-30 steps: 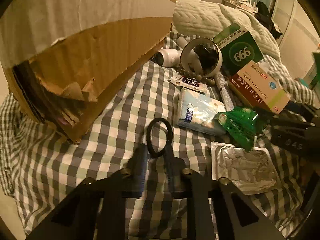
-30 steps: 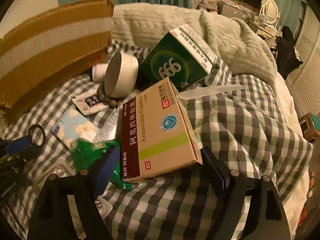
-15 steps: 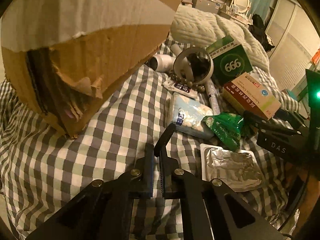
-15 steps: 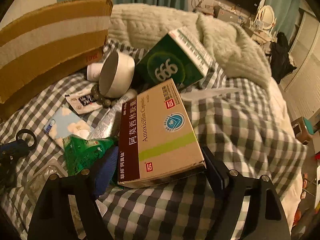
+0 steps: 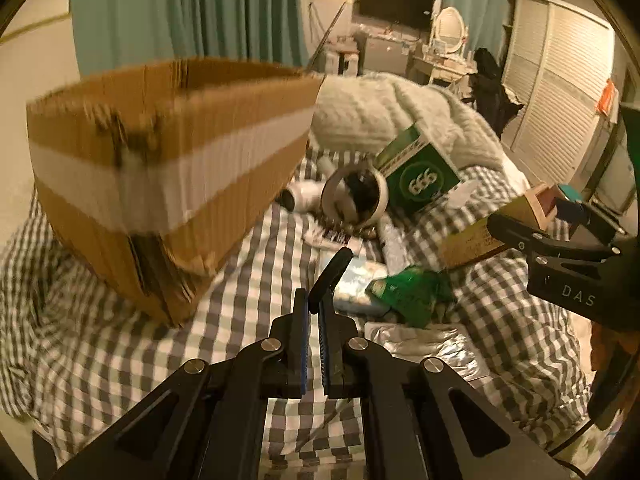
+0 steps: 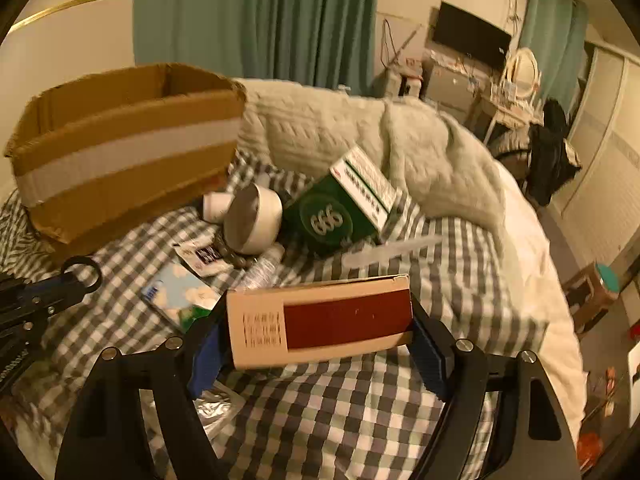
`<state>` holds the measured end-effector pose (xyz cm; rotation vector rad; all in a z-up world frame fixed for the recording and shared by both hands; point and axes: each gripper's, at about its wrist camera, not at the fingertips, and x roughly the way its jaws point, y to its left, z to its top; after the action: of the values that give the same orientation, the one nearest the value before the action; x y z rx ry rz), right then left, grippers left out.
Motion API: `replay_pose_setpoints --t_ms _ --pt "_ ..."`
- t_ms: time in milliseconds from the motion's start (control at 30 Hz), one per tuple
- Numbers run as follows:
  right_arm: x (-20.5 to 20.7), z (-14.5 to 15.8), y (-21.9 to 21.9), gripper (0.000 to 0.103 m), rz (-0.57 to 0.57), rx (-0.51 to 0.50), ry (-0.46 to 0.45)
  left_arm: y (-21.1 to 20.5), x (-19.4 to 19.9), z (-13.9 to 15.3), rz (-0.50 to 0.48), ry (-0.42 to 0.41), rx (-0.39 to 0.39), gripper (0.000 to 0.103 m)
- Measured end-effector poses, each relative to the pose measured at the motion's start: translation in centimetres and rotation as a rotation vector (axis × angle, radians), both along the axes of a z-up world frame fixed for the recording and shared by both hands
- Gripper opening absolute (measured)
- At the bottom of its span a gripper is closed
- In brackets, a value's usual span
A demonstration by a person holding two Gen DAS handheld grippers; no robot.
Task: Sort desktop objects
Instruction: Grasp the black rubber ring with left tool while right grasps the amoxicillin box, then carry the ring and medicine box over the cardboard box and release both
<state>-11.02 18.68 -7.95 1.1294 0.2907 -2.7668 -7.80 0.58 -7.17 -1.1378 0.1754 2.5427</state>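
I'm holding the medicine carton (image 6: 320,322) up off the bed in my right tool (image 6: 316,344), both blue pads clamped on its ends; facing me is a dark red panel beside a block of small print I can't read. My left tool (image 5: 314,312) is closed on a black ring-handled item (image 5: 331,274), the blue pads nearly touching. The left view is showing it edge-on as a dark bar; only the right view is showing its round loop (image 6: 82,274).

Reading labels: the green box (image 6: 340,210) leaning against the knitted blanket (image 6: 360,136) is printed "666" in a circle. The left view is catching "DAS" on the right tool's black body.

The cardboard box (image 5: 168,168), with its white tape band, is sitting on the checked bedsheet (image 5: 120,344), and both views are showing it open at the top. Beside the green box, a white bowl (image 6: 254,222) is lying on its side. The green packet (image 5: 408,288) and a foil blister sheet (image 5: 420,342) are clear in the left view, mostly hidden in the right. The clear plastic bottle (image 6: 264,266) reads clearly in the right view only.
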Motion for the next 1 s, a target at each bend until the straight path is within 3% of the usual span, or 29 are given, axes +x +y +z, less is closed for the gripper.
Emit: replay_pose_setpoints --t_ms 267,500,667,833,1000 --pt "2.3 4.8 -2.0 0.077 0.057 0.054 0.083 -0.5 0.2 4.7 -0.013 0.073 0.043 0.005" --pt "3.3 10.4 -4.5 0.077 0.122 0.000 0.140 -0.7 -1.4 11.2 -0.016 0.159 0.092 0.005" --pt "2.9 14.9 -7.6 0.077 0.182 -0.030 0.199 -3.2 -4.2 15.5 0.046 0.206 0.112 0.005" --pt "1.1 17.1 -10.7 0.077 0.223 -0.088 0.218 -7.2 -8.0 16.1 0.148 0.173 0.100 0.005" --pt "-2.1 16.5 -14.2 0.077 0.253 -0.180 0.176 -10.5 -11.8 13.7 0.227 0.086 0.042 0.005"
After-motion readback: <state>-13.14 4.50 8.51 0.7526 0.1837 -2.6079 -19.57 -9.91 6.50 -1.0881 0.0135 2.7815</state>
